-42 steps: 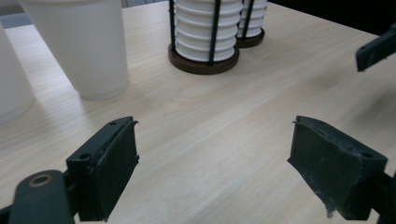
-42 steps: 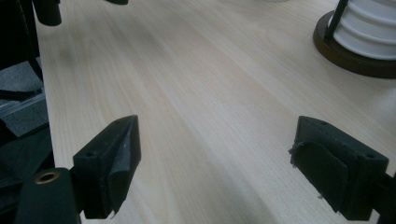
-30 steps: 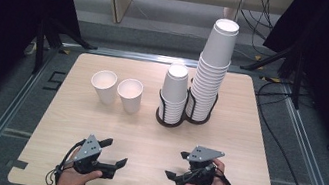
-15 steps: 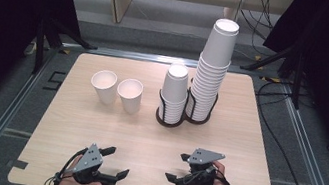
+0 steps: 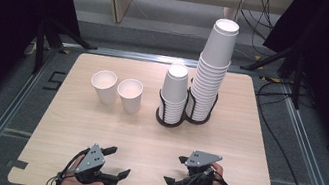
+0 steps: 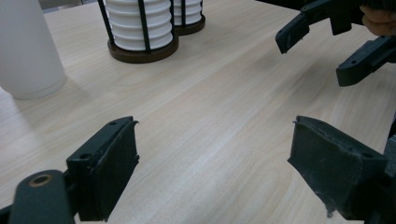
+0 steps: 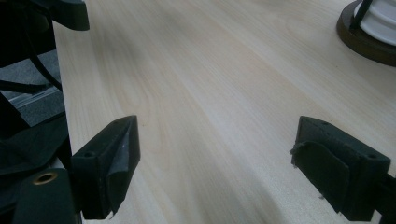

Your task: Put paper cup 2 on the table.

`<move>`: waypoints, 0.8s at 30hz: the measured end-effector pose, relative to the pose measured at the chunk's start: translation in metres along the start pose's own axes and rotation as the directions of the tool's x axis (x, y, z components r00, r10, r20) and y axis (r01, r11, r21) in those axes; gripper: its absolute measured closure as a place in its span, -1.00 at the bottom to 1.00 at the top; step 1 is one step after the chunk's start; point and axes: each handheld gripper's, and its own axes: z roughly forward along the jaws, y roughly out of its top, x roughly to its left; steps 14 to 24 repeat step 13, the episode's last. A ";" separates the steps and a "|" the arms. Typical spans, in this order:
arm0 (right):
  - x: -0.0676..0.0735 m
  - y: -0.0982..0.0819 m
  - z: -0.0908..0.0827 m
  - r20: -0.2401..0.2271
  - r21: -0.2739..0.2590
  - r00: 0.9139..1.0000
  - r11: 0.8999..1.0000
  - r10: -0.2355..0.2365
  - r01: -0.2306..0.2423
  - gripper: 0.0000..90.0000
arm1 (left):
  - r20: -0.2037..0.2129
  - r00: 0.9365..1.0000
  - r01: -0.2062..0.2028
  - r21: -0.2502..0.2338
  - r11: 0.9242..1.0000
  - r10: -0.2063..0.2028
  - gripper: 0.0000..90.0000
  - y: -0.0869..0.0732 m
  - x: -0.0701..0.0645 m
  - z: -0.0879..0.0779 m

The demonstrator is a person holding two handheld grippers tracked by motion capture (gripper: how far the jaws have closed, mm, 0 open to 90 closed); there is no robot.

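Your left gripper (image 5: 119, 162) sits near the table's (image 5: 246, 136) front edge at about seven o'clock, a little closer to you than a second ago and turned more toward three o'clock. Its jaws stand wide apart, holding nothing and touching nothing. Your right gripper (image 5: 178, 171), at about five o'clock, has hardly moved; its jaws are also spread wide and empty, pointing toward nine o'clock at the left one.

Well apart from both, two loose paper cups (image 5: 104, 86) stand upright side by side at about eleven o'clock. Right of them, near twelve o'clock, the short cup stack (image 5: 175, 86) and the tall cup stack (image 5: 213, 65) rise from a black wire holder (image 5: 183, 118), unchanged from before.
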 end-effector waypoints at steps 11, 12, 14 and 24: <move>0.000 -0.001 0.001 0.012 0.008 1.000 1.000 0.002 -0.002 -0.65 | -0.010 1.000 0.012 0.007 1.000 -0.012 -0.68 0.001 0.001 -0.001; 0.000 -0.001 0.001 0.013 0.008 1.000 1.000 0.002 -0.002 -0.65 | 0.001 1.000 0.014 -0.010 1.000 -0.014 -0.68 0.000 0.002 0.001; 0.000 -0.001 0.001 0.015 0.007 1.000 1.000 0.002 -0.002 -0.65 | -0.001 1.000 0.004 -0.001 1.000 -0.004 -0.68 0.000 0.002 0.000; 0.000 -0.001 0.001 0.015 0.007 1.000 1.000 0.002 -0.002 -0.65 | -0.001 1.000 0.004 -0.001 1.000 -0.004 -0.68 0.000 0.002 0.000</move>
